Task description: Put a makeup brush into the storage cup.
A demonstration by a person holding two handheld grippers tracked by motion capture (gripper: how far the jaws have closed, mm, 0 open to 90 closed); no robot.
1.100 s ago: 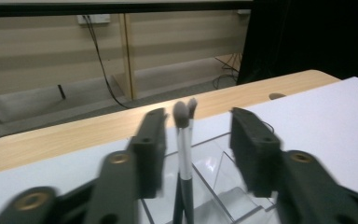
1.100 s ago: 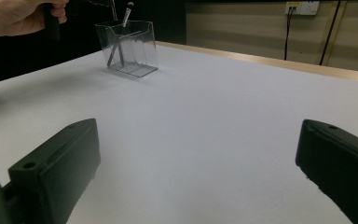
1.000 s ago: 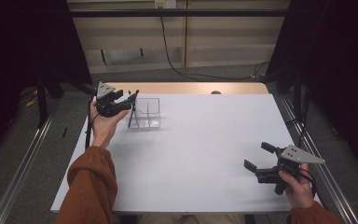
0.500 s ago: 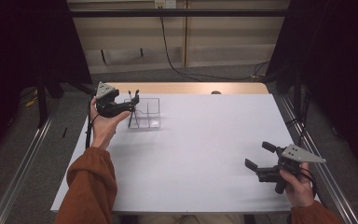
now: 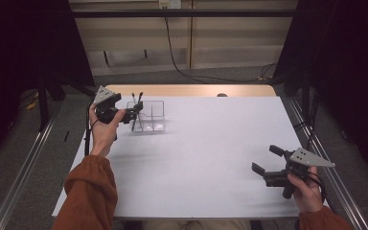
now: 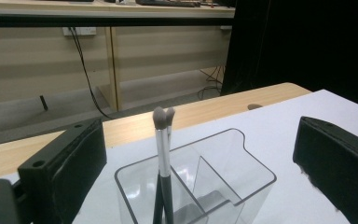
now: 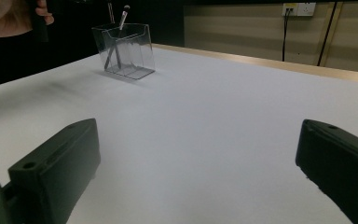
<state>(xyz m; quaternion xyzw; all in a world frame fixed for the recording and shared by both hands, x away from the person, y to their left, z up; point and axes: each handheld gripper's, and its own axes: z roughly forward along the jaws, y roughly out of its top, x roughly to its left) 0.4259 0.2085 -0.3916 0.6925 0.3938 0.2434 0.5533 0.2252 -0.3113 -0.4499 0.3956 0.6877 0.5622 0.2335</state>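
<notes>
the work surface is a white sheet covering most of a table; a strip of bare wooden tabletop shows along its far edge, in the upper middle of the high view. a small dark spot sits on that strip. grey floor surrounds the table, with metal rails running along its left and right sides. the back wall is beige panelling with a wall socket at the top centre and a black cable hanging down to the floor. black curtains fill the upper left and upper right of the frame.

the clear plastic organiser stands on the sheet in the upper left of the high view. two makeup brushes stand in it, leaning, heads up.

the left gripper is held just beside the organiser, jaws wide apart with the brushes seen between them in the left gripper view, holding nothing.

the right gripper is at the lower right, well apart from the organiser, jaws wide and empty.
</notes>
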